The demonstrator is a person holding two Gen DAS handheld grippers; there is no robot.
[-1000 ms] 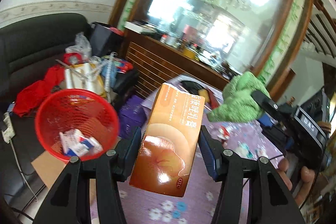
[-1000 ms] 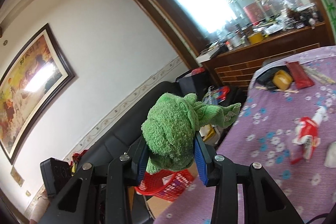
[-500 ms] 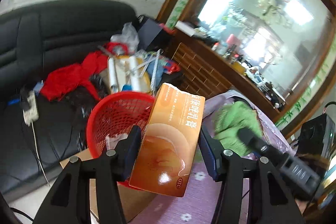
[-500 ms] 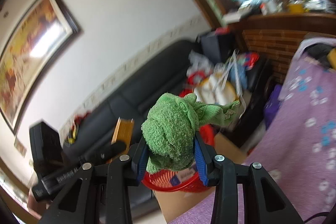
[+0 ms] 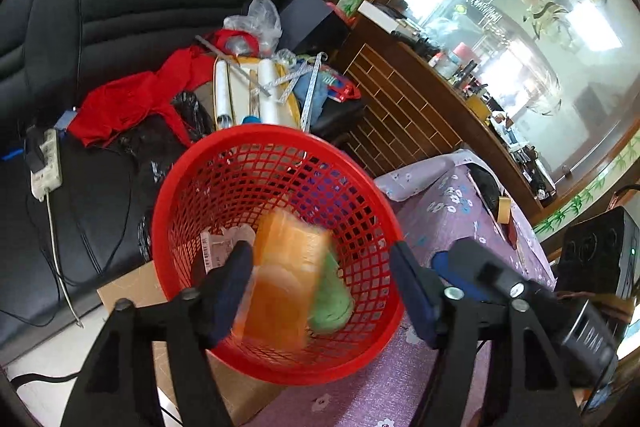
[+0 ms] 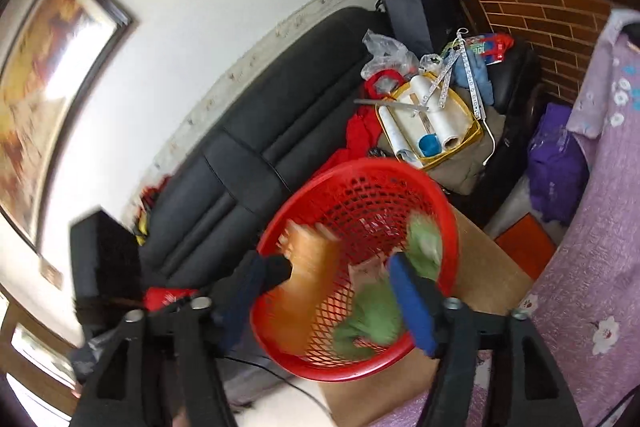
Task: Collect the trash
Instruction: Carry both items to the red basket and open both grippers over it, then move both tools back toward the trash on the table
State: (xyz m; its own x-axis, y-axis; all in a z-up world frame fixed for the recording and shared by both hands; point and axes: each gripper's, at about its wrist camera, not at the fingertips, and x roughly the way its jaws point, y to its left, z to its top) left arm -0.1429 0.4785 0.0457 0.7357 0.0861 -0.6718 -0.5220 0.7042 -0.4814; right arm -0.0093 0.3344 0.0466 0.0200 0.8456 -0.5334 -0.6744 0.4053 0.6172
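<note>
Both claws are hanging over the red basket (image 5: 276, 239), which is sitting on a cardboard box (image 6: 484, 267) just beside the purple table (image 5: 452, 211). The left claw (image 5: 320, 291) is opening, jaws spread wide, nothing pinched. The orange box (image 5: 284, 291) is dropping blurry into the basket, w/ no pad pressing it. The right claw (image 6: 332, 303) is opening too, and the green cloth (image 6: 372, 319) is falling loose by its blue pad.

What could go wrong, I think: the orange box is tall, so it may be tipping on the rim & flopping out. The cloth might be snagging on the pad. The light basket could be tipping if a claw bumps it.
</note>
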